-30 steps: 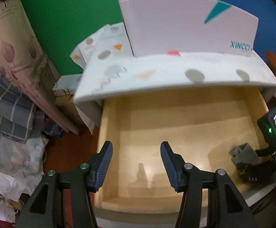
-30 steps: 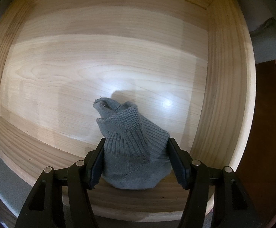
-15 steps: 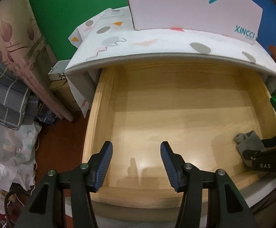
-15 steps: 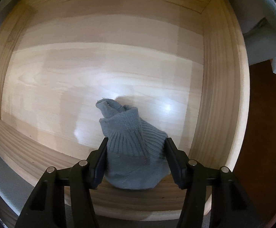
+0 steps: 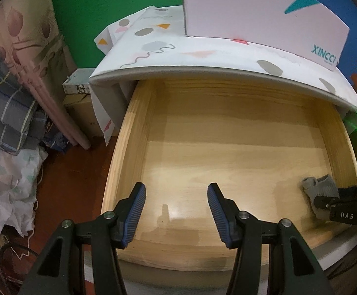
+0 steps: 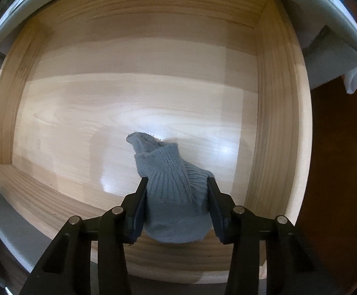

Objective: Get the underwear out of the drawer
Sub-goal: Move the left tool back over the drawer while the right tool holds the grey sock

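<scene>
A grey knitted garment (image 6: 176,211) rests at the front right corner of the open wooden drawer (image 6: 276,123). My right gripper (image 6: 176,180) points straight down and is shut on it, both pads pressing into its bunched sides. One crumpled end sticks out past the fingertips. In the left wrist view the same garment (image 5: 319,189) shows at the drawer's (image 5: 122,162) right side, with the right gripper's black body (image 5: 350,211) over it. My left gripper (image 5: 176,188) hangs open above the drawer's front left part, with nothing between its blue pads.
The cabinet's white patterned top (image 5: 203,54) overhangs the drawer's back, with a white XINCCI box (image 5: 252,12) on it. Folded bedding and cloth (image 5: 11,98) pile up to the left, beside small boxes (image 5: 77,86). Dark red floor (image 5: 75,177) surrounds the drawer.
The right jaws have closed in and squeezed the garment narrower, and that gripper has risen a little. The left gripper has sunk slightly, so more of the drawer shows.
</scene>
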